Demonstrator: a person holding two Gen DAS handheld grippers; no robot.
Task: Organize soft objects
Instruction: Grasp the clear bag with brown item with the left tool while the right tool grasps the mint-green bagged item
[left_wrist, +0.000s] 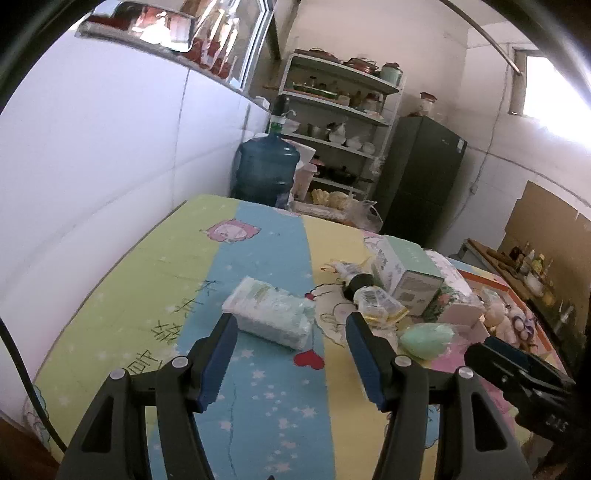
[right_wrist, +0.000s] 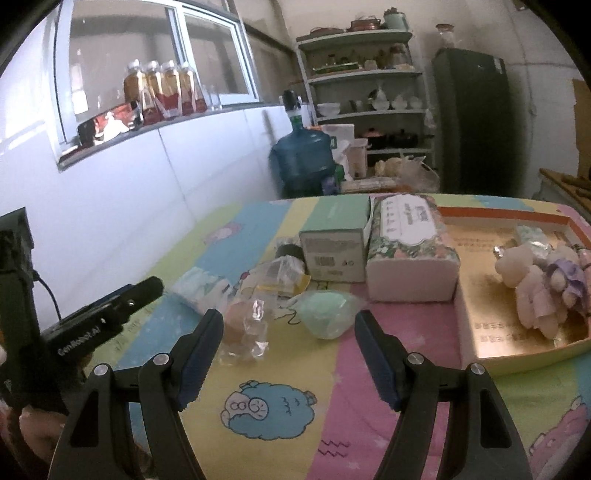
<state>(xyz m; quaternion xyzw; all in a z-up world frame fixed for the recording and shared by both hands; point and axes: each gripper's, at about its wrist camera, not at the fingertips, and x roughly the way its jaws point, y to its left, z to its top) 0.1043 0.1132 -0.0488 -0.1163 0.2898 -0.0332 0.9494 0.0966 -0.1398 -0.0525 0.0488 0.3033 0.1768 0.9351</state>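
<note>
A white tissue pack (left_wrist: 269, 314) lies on the striped tablecloth just beyond my open, empty left gripper (left_wrist: 291, 332); it also shows in the right wrist view (right_wrist: 201, 291). A green sponge in clear wrap (right_wrist: 325, 314) lies just ahead of my open, empty right gripper (right_wrist: 290, 328), and shows in the left wrist view (left_wrist: 426, 339). A pink plush toy (right_wrist: 535, 291) lies in the orange-rimmed tray (right_wrist: 476, 332) at the right. The right gripper shows at the right edge of the left wrist view (left_wrist: 517, 369); the left gripper shows at the left in the right wrist view (right_wrist: 110, 317).
A green-white box (right_wrist: 334, 254), a floral tissue box (right_wrist: 410, 254), crumpled clear plastic (right_wrist: 247, 332) and a wrapped dark bottle (left_wrist: 369, 295) crowd the table's middle. Behind the table stand a blue water jug (left_wrist: 266, 170), a shelf unit (left_wrist: 340, 122) and a dark fridge (left_wrist: 421, 181). A white wall runs along the left.
</note>
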